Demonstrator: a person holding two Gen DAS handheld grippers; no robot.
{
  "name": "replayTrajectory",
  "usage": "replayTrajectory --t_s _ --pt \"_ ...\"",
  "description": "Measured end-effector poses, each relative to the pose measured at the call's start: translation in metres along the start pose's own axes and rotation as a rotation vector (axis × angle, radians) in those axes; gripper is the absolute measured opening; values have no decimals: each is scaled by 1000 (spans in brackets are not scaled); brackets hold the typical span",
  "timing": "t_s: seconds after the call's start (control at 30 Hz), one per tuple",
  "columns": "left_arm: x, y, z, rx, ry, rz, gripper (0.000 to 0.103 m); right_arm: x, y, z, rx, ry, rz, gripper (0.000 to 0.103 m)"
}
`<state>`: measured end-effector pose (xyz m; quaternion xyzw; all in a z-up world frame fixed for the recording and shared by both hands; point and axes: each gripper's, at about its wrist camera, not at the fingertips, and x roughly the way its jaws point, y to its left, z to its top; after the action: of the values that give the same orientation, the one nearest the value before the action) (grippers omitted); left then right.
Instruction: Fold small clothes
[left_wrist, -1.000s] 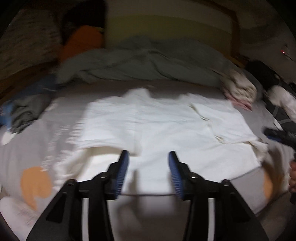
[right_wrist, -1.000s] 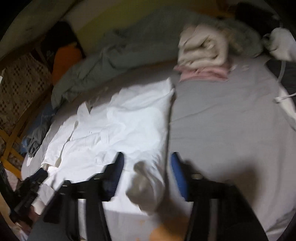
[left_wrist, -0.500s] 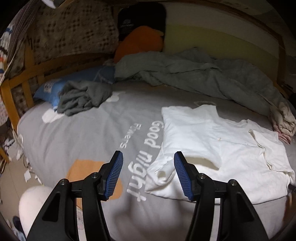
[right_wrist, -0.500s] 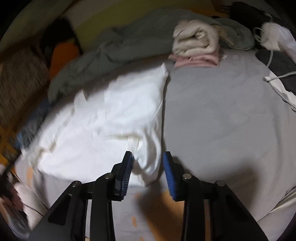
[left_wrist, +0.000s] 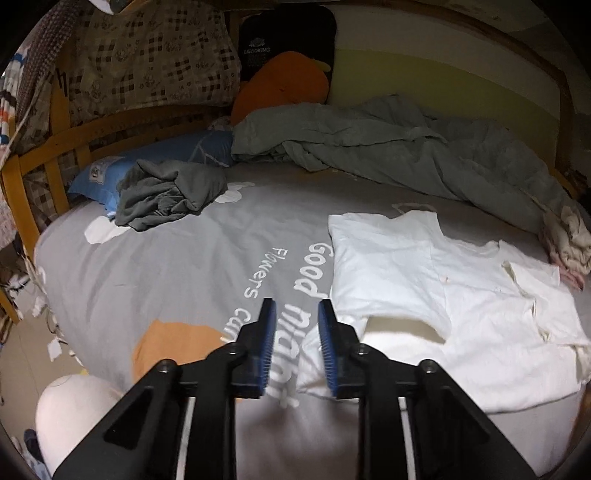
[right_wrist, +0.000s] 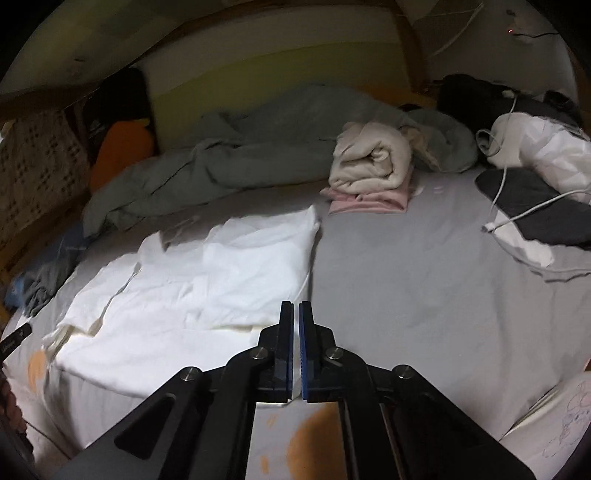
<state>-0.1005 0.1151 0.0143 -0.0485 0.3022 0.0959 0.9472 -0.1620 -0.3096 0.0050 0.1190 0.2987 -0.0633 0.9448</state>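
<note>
A white shirt (left_wrist: 424, 295) lies flat on the grey printed bed sheet (left_wrist: 184, 280), with one sleeve folded in over its body. My left gripper (left_wrist: 296, 306) hovers at the shirt's near left corner. Its jaws are closing with only the sheet's lettering between them, and the cloth edge lies just beside the right finger. In the right wrist view the shirt (right_wrist: 221, 266) spreads to the left. My right gripper (right_wrist: 296, 304) is shut at its near right corner, with a sliver of white cloth pinched between the pads.
A rumpled grey duvet (left_wrist: 388, 147) runs along the back. A crumpled grey garment (left_wrist: 166, 192) lies on a blue pillow (left_wrist: 103, 173) beside the wooden bed rail (left_wrist: 22, 192). Folded cream and pink clothes (right_wrist: 373, 166) are stacked behind the shirt, with a white cable (right_wrist: 517, 214) on dark cloth to the right.
The left gripper swung from over the shirt's middle to its left corner and its jaws narrowed. The right jaws came together on the shirt corner that lay between them.
</note>
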Motion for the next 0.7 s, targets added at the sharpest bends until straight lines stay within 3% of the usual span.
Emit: replayTrajectory --t_s 0.03,0.2,0.3,0.57,0.63,0.7 --pt "4 1 1 -5 4 -4 11 8 0 -2 4 38 5 2" --pt "24 -4 -5 -16 77 -23 8 38 0 -30 41 190 65 2" --pt "41 -10 -26 -35 174 -85 5 38 6 -37 -12 183 33 2" --pt "33 -31 -40 113 161 8 4 34 7 -38 -23 161 25 2" --pt "17 -23 -38 46 150 -48 4 27 1 -34 18 156 41 3" --pt "6 -12 -37 -22 154 -89 7 18 -7 -32 80 153 48 13"
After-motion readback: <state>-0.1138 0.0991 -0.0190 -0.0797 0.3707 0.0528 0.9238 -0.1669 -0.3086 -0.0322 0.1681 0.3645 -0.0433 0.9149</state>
